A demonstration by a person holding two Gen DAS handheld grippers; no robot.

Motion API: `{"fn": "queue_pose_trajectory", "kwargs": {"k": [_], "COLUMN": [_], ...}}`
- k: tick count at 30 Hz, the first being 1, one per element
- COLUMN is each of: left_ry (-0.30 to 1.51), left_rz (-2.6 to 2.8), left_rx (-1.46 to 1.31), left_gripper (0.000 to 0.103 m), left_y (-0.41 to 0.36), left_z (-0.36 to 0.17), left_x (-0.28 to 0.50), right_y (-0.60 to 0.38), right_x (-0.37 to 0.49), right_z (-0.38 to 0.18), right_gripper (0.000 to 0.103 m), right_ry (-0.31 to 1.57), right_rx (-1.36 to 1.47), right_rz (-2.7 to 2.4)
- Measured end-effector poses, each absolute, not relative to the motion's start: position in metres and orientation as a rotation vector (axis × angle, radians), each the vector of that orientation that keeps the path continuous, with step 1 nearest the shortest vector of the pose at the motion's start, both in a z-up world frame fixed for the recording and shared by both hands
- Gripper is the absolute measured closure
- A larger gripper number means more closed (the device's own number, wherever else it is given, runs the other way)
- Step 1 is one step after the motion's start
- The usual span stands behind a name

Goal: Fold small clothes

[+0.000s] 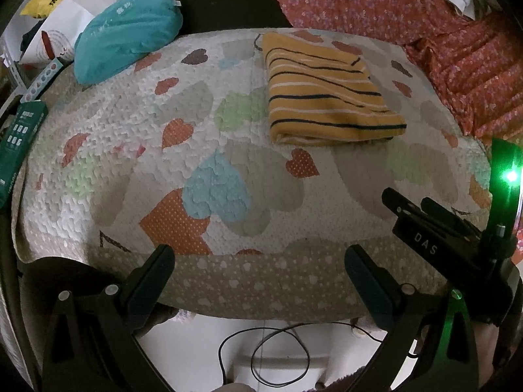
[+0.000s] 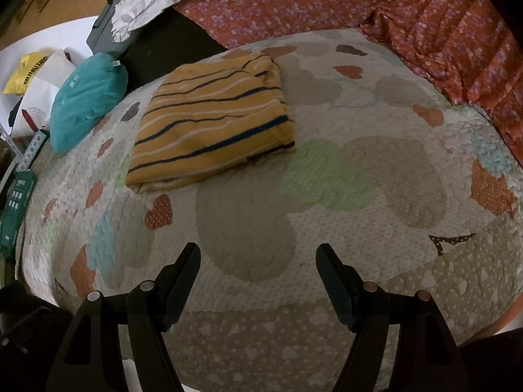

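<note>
The folded garment (image 1: 330,94), upper centre of the left wrist view, is mustard yellow with thin navy and white stripes. It lies on a cream quilt (image 1: 137,150) patterned with hearts in orange polka dot, pale blue, mint green and grey-beige; its border is beige with white hearts. At upper left a teal pouch (image 1: 127,32). Upper right, a rust-red sheet (image 1: 392,6) with small lilac flowers. Each hand-held gripper (image 2: 258,261) is black.

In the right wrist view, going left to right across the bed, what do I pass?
Green box → teal pouch → folded yellow striped garment → heart quilt → red floral sheet.
</note>
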State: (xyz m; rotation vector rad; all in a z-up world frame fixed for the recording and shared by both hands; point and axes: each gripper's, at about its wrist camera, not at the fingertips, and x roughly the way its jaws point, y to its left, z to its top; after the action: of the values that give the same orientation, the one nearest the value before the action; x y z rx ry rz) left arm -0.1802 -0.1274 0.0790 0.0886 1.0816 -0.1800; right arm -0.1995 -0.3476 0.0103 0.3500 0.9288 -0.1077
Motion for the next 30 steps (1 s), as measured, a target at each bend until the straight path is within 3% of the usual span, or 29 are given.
{"fn": "queue_pose_trajectory", "kwargs": {"k": [30], "left_ry": [1.133], "left_rz": [-0.182], "left_rx": [0.059], "left_gripper": [0.000], "left_y": [-0.123], "left_z": [0.069], "left_x": [-0.178], "right_y": [-0.348], "right_x": [-0.198], "right_z": [0.009], "right_gripper": [0.025], "right_ry": [0.937], "right_rx": [0.343], "right_rz": [-0.105]}}
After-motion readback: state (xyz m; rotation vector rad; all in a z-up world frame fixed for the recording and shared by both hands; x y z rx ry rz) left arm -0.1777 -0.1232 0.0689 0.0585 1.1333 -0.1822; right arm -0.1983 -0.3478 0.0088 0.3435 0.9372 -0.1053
